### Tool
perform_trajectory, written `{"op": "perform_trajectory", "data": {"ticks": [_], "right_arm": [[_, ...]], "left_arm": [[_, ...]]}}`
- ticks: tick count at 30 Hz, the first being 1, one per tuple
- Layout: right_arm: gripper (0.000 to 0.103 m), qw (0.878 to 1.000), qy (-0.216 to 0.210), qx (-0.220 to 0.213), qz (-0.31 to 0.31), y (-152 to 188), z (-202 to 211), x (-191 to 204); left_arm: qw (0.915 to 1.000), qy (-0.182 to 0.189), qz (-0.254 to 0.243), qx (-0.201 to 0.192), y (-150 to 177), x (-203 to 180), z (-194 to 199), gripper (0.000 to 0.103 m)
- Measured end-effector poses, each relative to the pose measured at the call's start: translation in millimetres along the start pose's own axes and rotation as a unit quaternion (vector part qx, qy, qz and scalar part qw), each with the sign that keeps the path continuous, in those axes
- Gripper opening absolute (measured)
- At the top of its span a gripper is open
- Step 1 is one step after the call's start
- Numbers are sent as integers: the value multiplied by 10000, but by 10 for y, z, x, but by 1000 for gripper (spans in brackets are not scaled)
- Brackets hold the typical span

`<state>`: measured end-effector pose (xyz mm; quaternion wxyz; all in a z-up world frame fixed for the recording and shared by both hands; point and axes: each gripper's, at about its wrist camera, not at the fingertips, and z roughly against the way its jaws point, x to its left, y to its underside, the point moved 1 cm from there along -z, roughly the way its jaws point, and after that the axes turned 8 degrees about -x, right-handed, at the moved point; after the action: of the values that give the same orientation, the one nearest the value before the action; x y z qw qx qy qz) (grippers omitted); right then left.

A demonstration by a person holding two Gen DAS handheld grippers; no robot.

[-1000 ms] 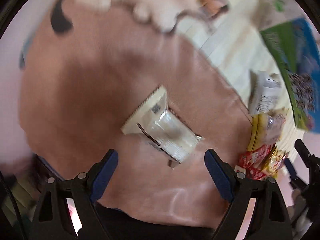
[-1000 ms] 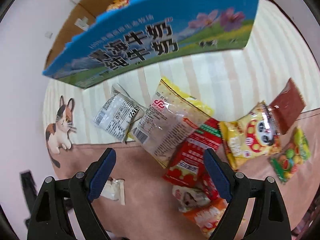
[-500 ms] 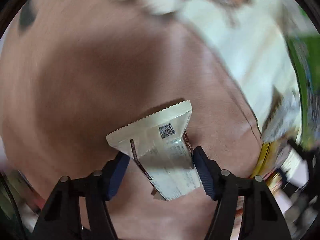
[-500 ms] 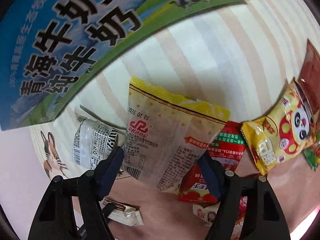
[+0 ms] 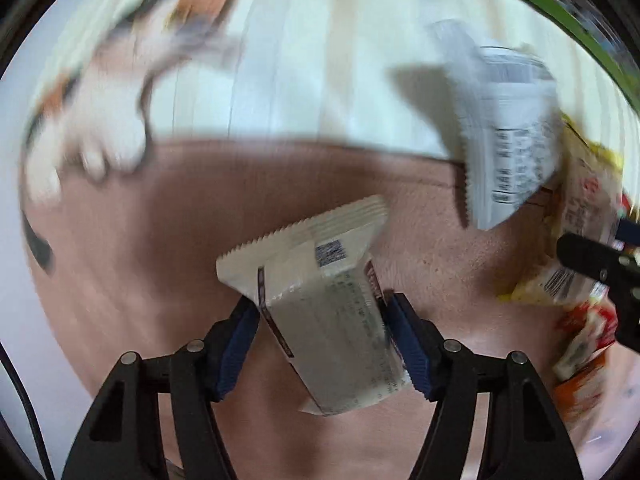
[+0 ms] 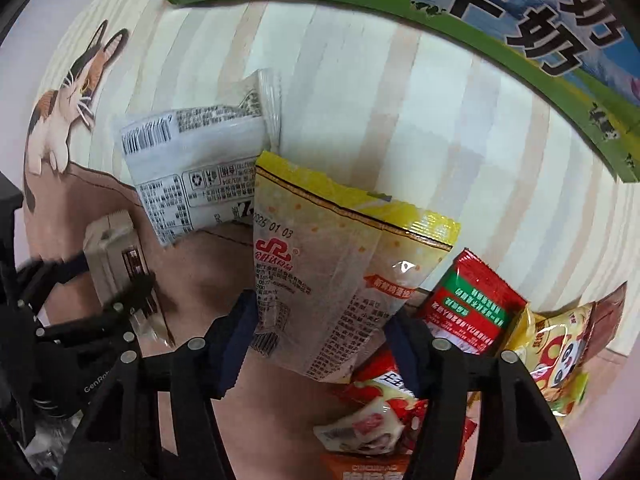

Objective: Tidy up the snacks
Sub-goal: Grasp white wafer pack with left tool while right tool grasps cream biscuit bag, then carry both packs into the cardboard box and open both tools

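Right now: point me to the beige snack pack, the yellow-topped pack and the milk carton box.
beige snack pack [image 5: 320, 312], left wrist view, middle of the wrapper's printed face.
yellow-topped pack [image 6: 320, 276], right wrist view, centre of the printed back.
milk carton box [image 6: 460, 4], right wrist view, green lower band of its side.

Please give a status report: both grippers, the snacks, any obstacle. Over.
Left gripper on cream packet, jaws opening. Right gripper on yellow-topped bag, jaws closing. Snack pile crowds right side.

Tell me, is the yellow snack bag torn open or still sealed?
Sealed: the yellow snack bag's crimped top edge runs unbroken, with no tear showing.
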<state>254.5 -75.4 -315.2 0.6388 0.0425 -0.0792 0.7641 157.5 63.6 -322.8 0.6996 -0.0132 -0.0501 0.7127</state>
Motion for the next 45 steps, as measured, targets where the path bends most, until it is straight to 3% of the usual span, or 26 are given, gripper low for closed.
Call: {"op": "perform_trajectory", "data": {"ticks": [4,6,8,10,11,17,22,24,26,32,36,39,43,45], "right_arm": [[75,9962,-299,-32,-815,-45,-101,-84],[72,9956,-221,-16,-913,-21,-145,-80],[64,9970,-81,-51,-772,9,-149,3],[59,9986,-20,-37,-527,74,-139,125],[57,9993,-16,24,-374,114,-142,184],[54,9974,-256,634,209,531,-218,412],[58,9962,-270,797,232,734,-279,471],[75,9965,-298,784,7,680,-328,494],[78,9955,-425,786,-299,719,-371,444],[77,9957,-331,764,-410,645,-368,284],[66,9971,-44,667,-354,706,-469,477],[63,9974,47,644,-312,701,-575,525],[62,9975,94,645,-262,754,-550,538],[55,9977,118,619,-256,791,-570,569]], "left_arm": [[9928,419,1076,330,110,201,-136,68],[9922,398,1152,277,122,186,-140,68],[9941,383,987,225,144,178,-138,68],[9975,302,631,134,156,139,-110,58],[9988,225,415,96,186,81,-92,58],[9995,-87,-185,258,622,85,-113,58],[9989,73,-51,465,823,133,-245,60],[9987,168,133,471,828,234,-308,63],[9978,277,342,504,838,340,-373,66],[9959,325,670,504,622,845,-388,66],[9960,315,736,407,584,966,-449,64],[9965,292,673,390,798,895,-352,64],[9974,237,582,355,782,785,-267,62],[9981,188,488,315,761,632,-220,59]]}}
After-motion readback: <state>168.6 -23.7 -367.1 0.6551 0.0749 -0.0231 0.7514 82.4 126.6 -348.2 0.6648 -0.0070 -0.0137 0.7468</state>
